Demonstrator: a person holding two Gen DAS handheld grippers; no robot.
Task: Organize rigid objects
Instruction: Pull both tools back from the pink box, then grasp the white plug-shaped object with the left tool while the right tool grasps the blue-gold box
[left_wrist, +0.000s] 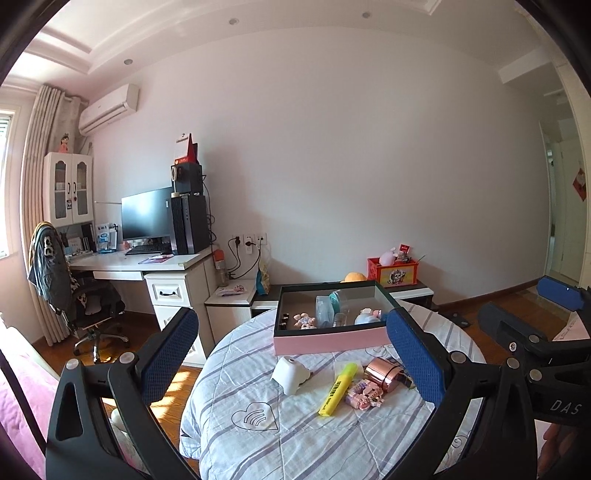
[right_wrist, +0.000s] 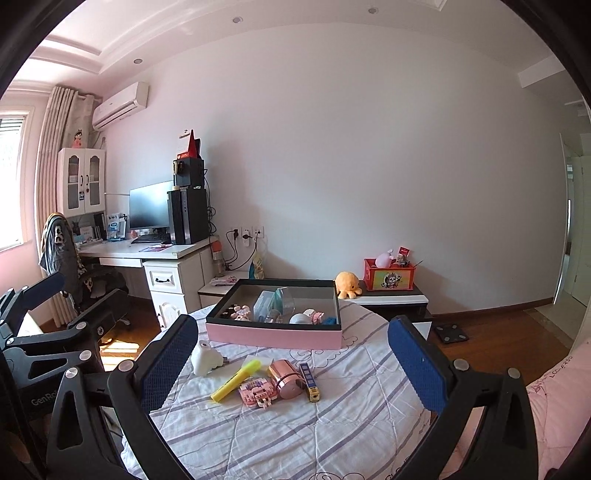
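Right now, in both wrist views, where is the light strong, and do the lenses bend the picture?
Left wrist view: sunlight patches on the brown wooden floor, window overexposed at the left edge, walls curved by the fisheye. Right wrist view: a bright patch on the floor beside the white desk, black corners, sharp focus on the pink-sided storage box.

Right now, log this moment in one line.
left gripper open | right gripper open | highlighter, toys loose | pink box part filled

Box (right_wrist: 273, 334) behind highlighter (right_wrist: 235, 380); plug (right_wrist: 204, 358) left of highlighter

White desk (left_wrist: 140, 264) against pale wall, wooden floor (right_wrist: 487, 328).
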